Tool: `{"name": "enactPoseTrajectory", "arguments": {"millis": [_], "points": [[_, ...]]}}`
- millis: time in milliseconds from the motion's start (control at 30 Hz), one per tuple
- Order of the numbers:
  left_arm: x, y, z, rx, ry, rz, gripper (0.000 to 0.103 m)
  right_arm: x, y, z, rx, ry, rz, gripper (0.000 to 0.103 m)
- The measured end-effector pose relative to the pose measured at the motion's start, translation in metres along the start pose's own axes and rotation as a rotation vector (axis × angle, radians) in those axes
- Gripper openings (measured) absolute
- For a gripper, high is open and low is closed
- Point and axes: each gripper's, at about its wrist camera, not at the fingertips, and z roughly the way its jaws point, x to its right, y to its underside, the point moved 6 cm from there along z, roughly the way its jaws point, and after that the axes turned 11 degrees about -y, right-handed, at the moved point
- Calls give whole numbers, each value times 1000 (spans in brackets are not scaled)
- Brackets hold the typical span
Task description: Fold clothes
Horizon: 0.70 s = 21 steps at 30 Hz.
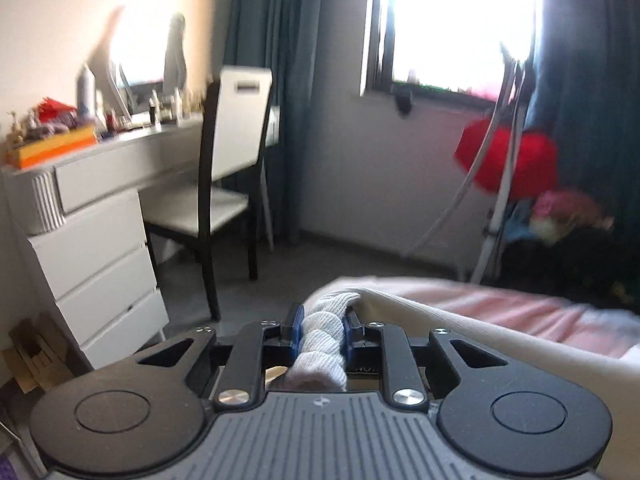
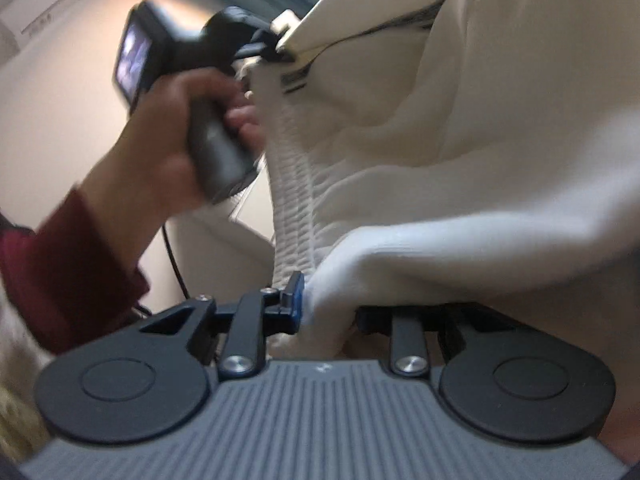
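Observation:
A cream garment with ribbed trim (image 2: 480, 128) hangs in the air between both grippers. My left gripper (image 1: 321, 330) is shut on a bunched ribbed part of the garment (image 1: 324, 344), which stretches off to the right (image 1: 460, 328). My right gripper (image 2: 324, 304) is shut on another ribbed edge; its right finger is hidden under the cloth. In the right wrist view the left gripper (image 2: 276, 50) shows up high, held by a hand (image 2: 168, 140), clamping the garment's corner.
A white dresser (image 1: 100, 240) with cluttered top stands at left, a chair (image 1: 228, 168) beside it. Pink bedding (image 1: 540, 320) lies at lower right. A red item (image 1: 508, 160) hangs on a rack near the window (image 1: 460, 20) and dark curtains.

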Motion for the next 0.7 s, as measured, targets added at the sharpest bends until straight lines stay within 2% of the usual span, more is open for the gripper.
{"name": "enactPoseTrajectory", "arguments": {"millis": [67,167,200,233,267,333,367,400,467,533,700], "points": [[5,11,26,-43,2,37,22,4,-3,5,-3,-30,-3,29],[9,24,37,-61,16,78,25,1,-5,0,-24,-39,25,33],[9,27,38,-60,21,82,25,-1,-6,-3,-44,-31,22,37],[9,29,38,-59,26,85,26,-4,-4,-9,-78,-20,16,45],[8,30,36,-49,27,89,35,-8,-4,-13,-110,-11,10,50],[7,33,27,-43,25,87,48,-14,-5,-29,-154,2,1,84],[7,37,23,-48,30,83,51,-18,-4,-40,-166,8,-8,87],[6,40,15,-48,39,74,53,-21,-3,-53,-168,17,-36,87],[3,45,0,-40,53,47,71,-24,-2,-79,-160,40,-106,86],[1,50,-18,-10,63,27,74,-28,-1,-107,-139,69,-171,86],[5,67,-73,49,114,25,80,-48,-16,-158,33,203,-311,86]]}}
